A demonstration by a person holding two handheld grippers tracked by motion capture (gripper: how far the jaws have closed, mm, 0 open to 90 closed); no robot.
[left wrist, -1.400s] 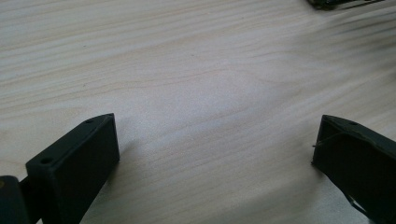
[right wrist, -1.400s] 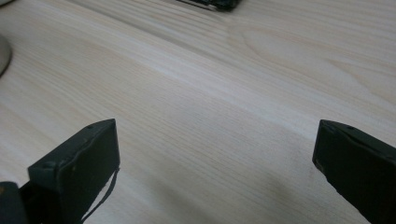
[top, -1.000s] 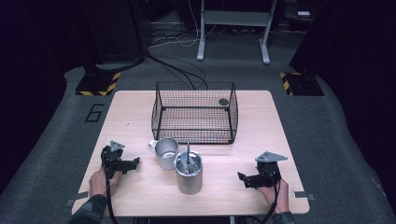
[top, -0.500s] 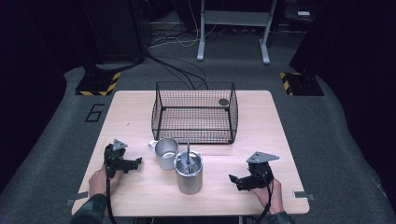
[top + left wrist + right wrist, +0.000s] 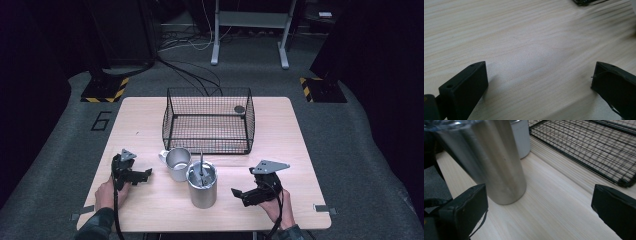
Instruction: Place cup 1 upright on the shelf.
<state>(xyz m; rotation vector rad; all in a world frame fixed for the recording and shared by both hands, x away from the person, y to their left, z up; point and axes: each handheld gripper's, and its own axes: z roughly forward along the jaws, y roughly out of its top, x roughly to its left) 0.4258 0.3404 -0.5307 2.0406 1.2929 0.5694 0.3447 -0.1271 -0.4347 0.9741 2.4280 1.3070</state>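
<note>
right gripper (image 5: 239, 194): jaws apart, moved nearer steel canister (image 5: 202, 186) | left gripper (image 5: 145, 174): apart, barely shifted

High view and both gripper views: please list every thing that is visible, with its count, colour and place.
Tall cylinder cup: one, silver metal, front centre of table, a thin utensil standing inside.
Mug: one, silver with handle, just behind-left of the tall cup.
Wire basket: one, black, table centre-back, a small dark round object at its far right corner.
Table: one, light wood.
Left gripper: one, black, front left, jaws open over bare wood.
Right gripper: one, black, front right, jaws open, facing the tall cup.
Hands: two, at the front edge.
</note>
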